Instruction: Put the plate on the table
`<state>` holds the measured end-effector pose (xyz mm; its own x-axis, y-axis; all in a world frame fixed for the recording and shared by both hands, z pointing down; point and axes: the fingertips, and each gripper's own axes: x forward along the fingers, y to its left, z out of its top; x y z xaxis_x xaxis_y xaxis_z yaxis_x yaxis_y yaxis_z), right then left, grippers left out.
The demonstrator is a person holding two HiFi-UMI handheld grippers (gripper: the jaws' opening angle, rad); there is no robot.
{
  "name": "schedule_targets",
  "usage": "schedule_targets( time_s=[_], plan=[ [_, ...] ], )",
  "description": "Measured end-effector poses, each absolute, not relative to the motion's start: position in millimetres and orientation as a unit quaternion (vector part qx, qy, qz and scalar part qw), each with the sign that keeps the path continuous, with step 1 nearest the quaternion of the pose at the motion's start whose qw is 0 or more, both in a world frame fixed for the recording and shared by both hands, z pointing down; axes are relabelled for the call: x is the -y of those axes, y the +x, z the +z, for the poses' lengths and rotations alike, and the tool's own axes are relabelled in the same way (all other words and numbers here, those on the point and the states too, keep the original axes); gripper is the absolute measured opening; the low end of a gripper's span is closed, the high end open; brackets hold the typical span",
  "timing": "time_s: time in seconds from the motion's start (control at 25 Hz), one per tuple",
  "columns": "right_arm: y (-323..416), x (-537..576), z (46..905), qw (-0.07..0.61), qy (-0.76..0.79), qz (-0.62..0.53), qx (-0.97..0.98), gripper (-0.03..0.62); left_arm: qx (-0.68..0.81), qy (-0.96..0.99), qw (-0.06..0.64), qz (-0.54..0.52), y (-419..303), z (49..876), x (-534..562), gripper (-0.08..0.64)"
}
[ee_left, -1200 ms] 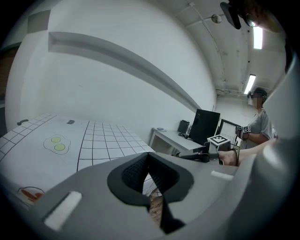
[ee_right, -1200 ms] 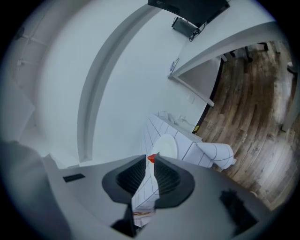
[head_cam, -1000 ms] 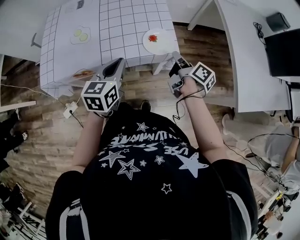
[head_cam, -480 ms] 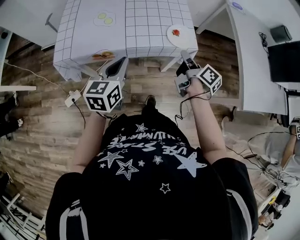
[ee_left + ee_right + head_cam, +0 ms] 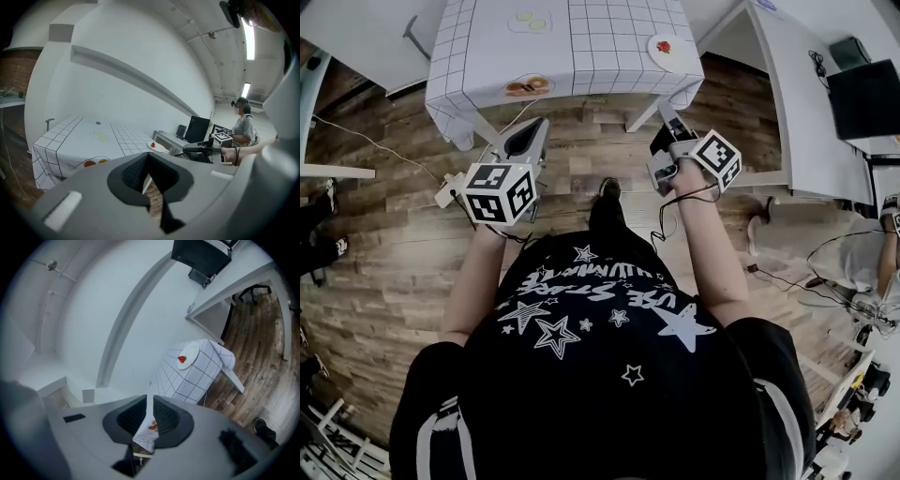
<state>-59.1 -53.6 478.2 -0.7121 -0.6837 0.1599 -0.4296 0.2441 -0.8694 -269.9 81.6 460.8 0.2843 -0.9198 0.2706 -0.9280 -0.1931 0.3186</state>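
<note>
I have both grippers over the wood-plank floor [image 5: 394,234], well short of the worktop [image 5: 600,37] at 12 o'clock, which is draped in a white cloth with a dark grid. The round white plate [image 5: 664,47], with a small red thing on it, sits on the worktop's corner at 1 o'clock. The left gripper [image 5: 539,125] has its ribbed dark fingers [image 5: 136,171] together on nothing. On the right gripper [image 5: 666,117] the fingers [image 5: 133,416] leave only a thin slit, also empty.
</note>
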Motion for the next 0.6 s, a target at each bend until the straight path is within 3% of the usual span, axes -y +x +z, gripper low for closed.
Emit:
schedule_targets(
  time_s=[0.6],
  plan=[
    [-57, -69, 475, 0.118, -0.379, -0.483, -0.780, 0.035, 0.564, 0.792, 0.235, -0.006, -272, 471, -169, 0.009]
  ],
)
